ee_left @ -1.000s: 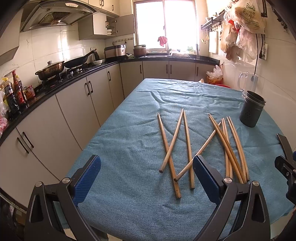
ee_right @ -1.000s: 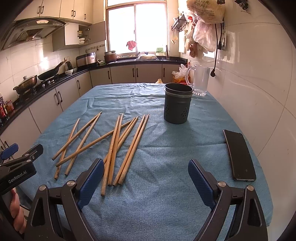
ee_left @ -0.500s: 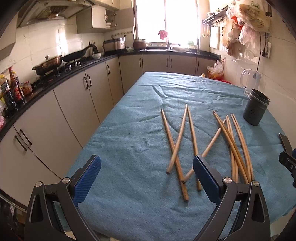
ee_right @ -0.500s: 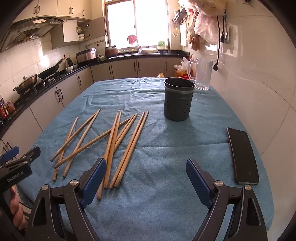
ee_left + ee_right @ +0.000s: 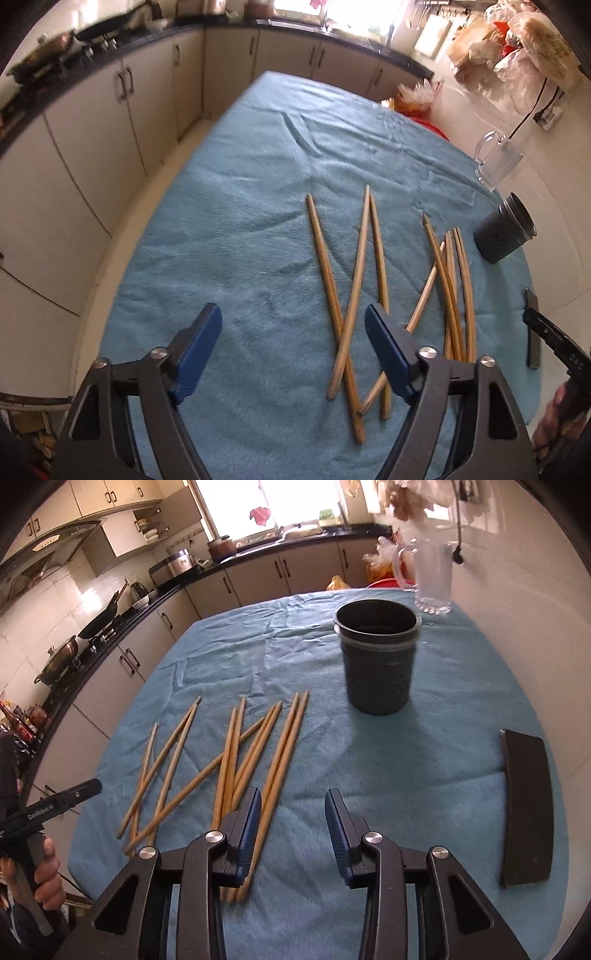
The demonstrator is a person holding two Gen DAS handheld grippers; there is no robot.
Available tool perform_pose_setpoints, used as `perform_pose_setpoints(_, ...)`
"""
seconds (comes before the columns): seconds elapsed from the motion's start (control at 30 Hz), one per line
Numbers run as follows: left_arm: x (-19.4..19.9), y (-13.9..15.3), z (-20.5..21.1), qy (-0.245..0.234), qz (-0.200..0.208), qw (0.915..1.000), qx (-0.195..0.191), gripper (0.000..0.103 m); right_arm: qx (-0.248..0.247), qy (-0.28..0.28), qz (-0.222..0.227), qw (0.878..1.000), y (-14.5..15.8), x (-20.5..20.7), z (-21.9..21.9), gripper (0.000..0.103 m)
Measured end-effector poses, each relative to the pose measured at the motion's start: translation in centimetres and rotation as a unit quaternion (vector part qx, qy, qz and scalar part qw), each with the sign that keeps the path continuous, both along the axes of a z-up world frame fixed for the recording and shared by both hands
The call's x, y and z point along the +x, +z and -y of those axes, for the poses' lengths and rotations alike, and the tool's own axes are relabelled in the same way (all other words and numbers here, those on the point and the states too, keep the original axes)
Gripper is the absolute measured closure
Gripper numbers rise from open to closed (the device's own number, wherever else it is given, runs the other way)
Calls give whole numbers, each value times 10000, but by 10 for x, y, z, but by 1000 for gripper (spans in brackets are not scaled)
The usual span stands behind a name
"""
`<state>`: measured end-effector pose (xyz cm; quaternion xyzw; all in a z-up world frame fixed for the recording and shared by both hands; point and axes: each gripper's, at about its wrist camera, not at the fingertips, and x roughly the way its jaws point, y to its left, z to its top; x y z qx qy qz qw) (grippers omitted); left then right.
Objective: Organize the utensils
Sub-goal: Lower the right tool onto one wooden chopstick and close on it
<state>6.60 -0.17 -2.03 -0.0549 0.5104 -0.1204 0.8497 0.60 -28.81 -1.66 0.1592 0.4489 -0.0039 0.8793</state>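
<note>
The chopsticks point(image 5: 236, 760) are lying scattered on the blue cloth point(image 5: 369, 760), long axes running mostly away from the cameras toward the holder point(image 5: 378, 664), while both the left gripper point(image 5: 291, 350) and right gripper point(image 5: 293, 834) are hovering agape, empty.

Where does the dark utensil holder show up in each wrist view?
Left wrist: holder at the right edge, beyond the chopsticks.
Right wrist: holder upper centre, right of the chopsticks.
Shared landmark: glass pitcher behind the holder.
</note>
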Motion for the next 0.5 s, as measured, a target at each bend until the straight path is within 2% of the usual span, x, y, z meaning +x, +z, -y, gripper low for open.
perform_pose_setpoints(0.13, 23, -10, 7, -130, -387, 9991, -85, 39, 203, -33, -318, 9993, -11, 28, 3, 73)
perform_pose_setpoints(0.23, 40, -15, 13, -238, -567, 9980, -145, 42, 249, -60, -435, 9987, -15, 40, 3, 73)
perform_pose_setpoints(0.5, 67, -31, 29, -331, -771, 9965, -20, 53, 212, -2, -470, 9987, -15, 52, -5, 73)
